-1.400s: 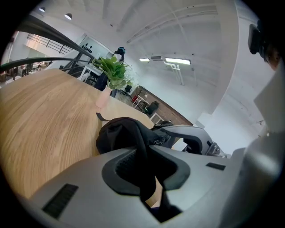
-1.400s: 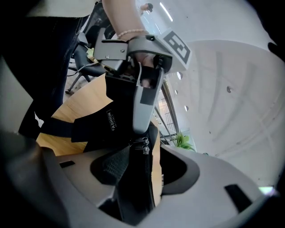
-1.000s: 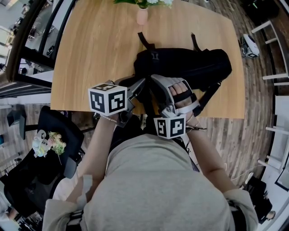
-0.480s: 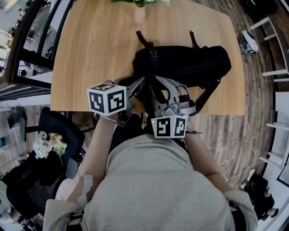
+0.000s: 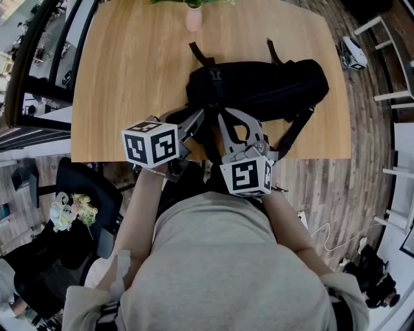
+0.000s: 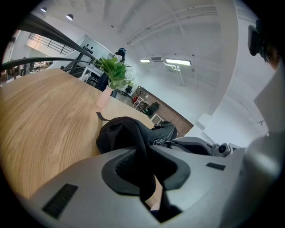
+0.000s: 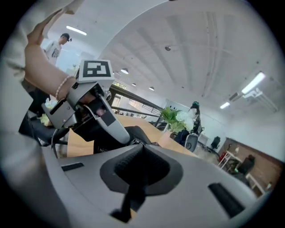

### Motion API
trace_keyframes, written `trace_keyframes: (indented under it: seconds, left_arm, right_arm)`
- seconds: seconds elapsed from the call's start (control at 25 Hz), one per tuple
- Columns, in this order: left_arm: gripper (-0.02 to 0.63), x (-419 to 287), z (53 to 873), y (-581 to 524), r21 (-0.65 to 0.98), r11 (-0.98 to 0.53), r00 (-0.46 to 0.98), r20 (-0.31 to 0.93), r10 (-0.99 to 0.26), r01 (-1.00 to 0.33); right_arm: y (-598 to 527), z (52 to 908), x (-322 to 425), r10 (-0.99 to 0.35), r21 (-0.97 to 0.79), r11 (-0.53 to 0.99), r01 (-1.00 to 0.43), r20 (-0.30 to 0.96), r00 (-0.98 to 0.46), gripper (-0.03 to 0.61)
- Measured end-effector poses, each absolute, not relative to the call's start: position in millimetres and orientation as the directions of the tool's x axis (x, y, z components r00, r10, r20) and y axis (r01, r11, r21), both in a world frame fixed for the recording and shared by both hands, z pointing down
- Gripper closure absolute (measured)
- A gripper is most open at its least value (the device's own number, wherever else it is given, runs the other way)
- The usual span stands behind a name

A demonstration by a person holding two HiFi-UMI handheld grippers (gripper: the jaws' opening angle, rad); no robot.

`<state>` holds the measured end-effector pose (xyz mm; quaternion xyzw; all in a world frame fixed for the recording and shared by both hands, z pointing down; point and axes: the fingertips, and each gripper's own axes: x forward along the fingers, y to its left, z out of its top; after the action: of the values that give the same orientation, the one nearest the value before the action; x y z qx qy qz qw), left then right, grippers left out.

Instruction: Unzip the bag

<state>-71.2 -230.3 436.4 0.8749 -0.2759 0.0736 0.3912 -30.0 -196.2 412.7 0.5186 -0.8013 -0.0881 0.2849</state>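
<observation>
A black bag [image 5: 272,87] lies across the near part of the wooden table [image 5: 129,77]. Both grippers meet at its near left end. My left gripper [image 5: 202,123] is shut on a fold of the bag's black fabric [image 6: 141,178], which runs down between its pads. My right gripper [image 5: 223,119] comes in beside it from the right. Its jaws are closing, and in the right gripper view [image 7: 141,149] they pinch a thin black pull strip [image 7: 131,200] that hangs below the pads. The zipper itself is hidden by the grippers.
A pink vase [image 5: 193,19] with green leaves stands at the table's far edge behind the bag. The bag's straps [image 5: 294,132] hang over the near edge. A black office chair [image 5: 84,187] is at my left, and white shelving [image 5: 394,97] at the right.
The right gripper has tipped so that its cube now covers the hand, and its jaws have come together at the bag's left end. The left gripper has kept its hold.
</observation>
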Motion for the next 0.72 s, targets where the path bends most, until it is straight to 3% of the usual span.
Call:
trace_keyframes:
  seconds: [0.4, 0.72]
  left_arm:
    - [0.541, -73, 438, -230, 0.615, -0.559, 0.826, 0.342, -0.448, -0.557]
    - [0.541, -76, 435, -233, 0.621, -0.564, 0.834, 0.333, -0.439, -0.545]
  right_arm:
    - [-196, 420, -17, -0.829, -0.049, 0.415, -0.908, 0.39, -0.4, 0.569]
    - [-202, 418, 19, -0.874, -0.141, 0.276, -0.951, 0.374, -0.309, 0.568]
